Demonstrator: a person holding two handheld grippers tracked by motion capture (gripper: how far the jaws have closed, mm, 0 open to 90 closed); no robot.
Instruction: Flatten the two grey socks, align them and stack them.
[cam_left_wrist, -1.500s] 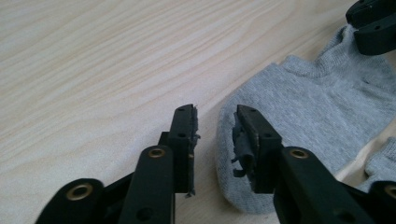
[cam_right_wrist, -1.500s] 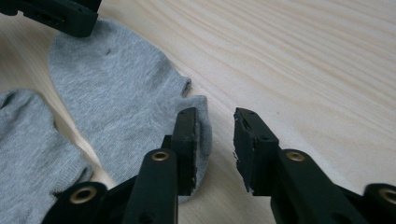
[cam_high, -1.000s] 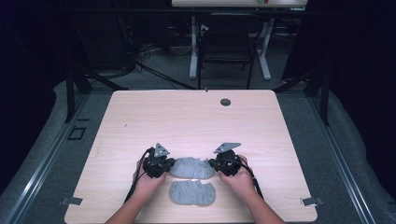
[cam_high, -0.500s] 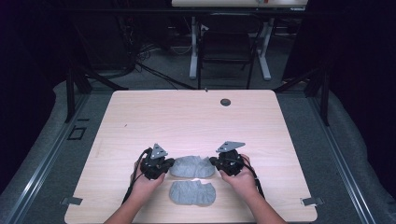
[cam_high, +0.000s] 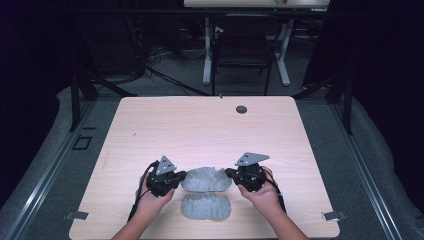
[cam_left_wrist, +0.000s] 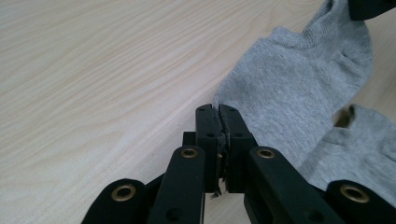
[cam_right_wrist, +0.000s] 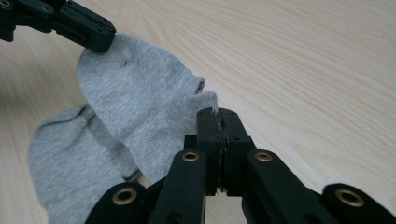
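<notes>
While each hand pinches one end, a grey sock (cam_high: 205, 179) stretches between the left gripper (cam_high: 176, 178) and the right gripper (cam_high: 233, 174) in the lower middle of the high view.

Seen from the left gripper view, the jaws are pressed together on the sock's edge, and the cloth (cam_left_wrist: 299, 88) runs up to the frame's upper right, where the other gripper's black tip (cam_left_wrist: 369, 7) holds the far end. From the right gripper view, the jaws are likewise closed on the fabric (cam_right_wrist: 140, 102), with the left gripper (cam_right_wrist: 88, 30) at upper left. A second grey sock (cam_high: 205, 206) lies flat on the wooden table (cam_high: 200, 125) just below the held one; they may touch, though that is hard to judge. Near the table's far edge sits a small dark round spot (cam_high: 241, 109). Beyond, a chair (cam_high: 242, 50) stands in the dim background.
</notes>
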